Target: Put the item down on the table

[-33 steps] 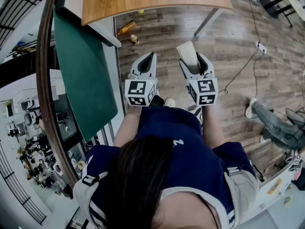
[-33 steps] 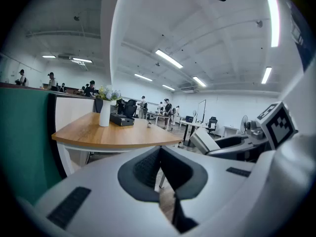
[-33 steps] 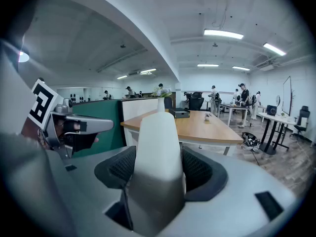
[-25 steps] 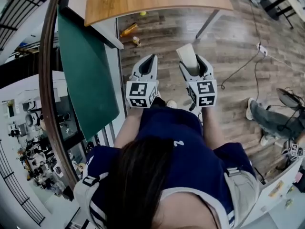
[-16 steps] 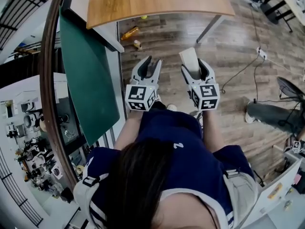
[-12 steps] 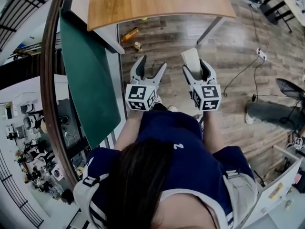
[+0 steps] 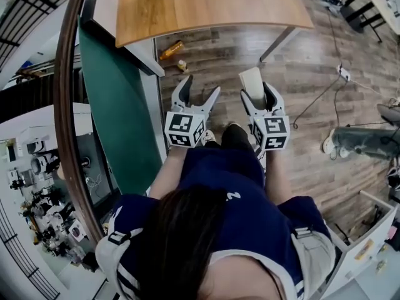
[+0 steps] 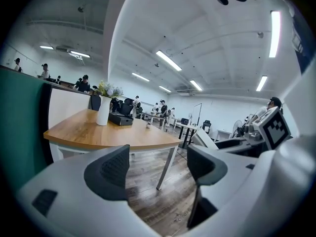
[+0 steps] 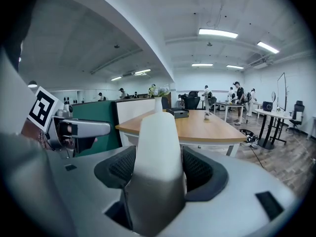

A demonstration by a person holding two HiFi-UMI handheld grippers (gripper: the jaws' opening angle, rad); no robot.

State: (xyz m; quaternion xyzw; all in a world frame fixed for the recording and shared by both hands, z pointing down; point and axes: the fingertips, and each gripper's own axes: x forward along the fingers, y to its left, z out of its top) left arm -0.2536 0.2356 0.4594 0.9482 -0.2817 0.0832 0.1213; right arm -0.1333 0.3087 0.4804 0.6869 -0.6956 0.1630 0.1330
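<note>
In the head view my right gripper (image 7: 258, 94) is shut on a white, tapered item (image 7: 253, 80) that sticks out past the fingertips. In the right gripper view the item (image 9: 157, 132) stands upright between both dark pads. My left gripper (image 7: 200, 87) is beside it on the left. Its jaws have just been opening and stand wide apart with nothing between them, as the left gripper view (image 8: 158, 164) also shows. Both grippers hang over the wood floor, short of the wooden table (image 7: 206, 5) ahead.
A green partition (image 7: 119, 105) runs along the left. On the table stand a white vase (image 8: 103, 110) and a black box (image 8: 121, 119). Small bottles (image 7: 170, 49) lie on the floor under it. A cable (image 7: 319, 92) and a person's leg (image 7: 362, 139) are at the right.
The left jaws went from shut to wide open. Both grippers moved forward toward the table, which now shows more in the head view. The right gripper kept its hold on the white item.
</note>
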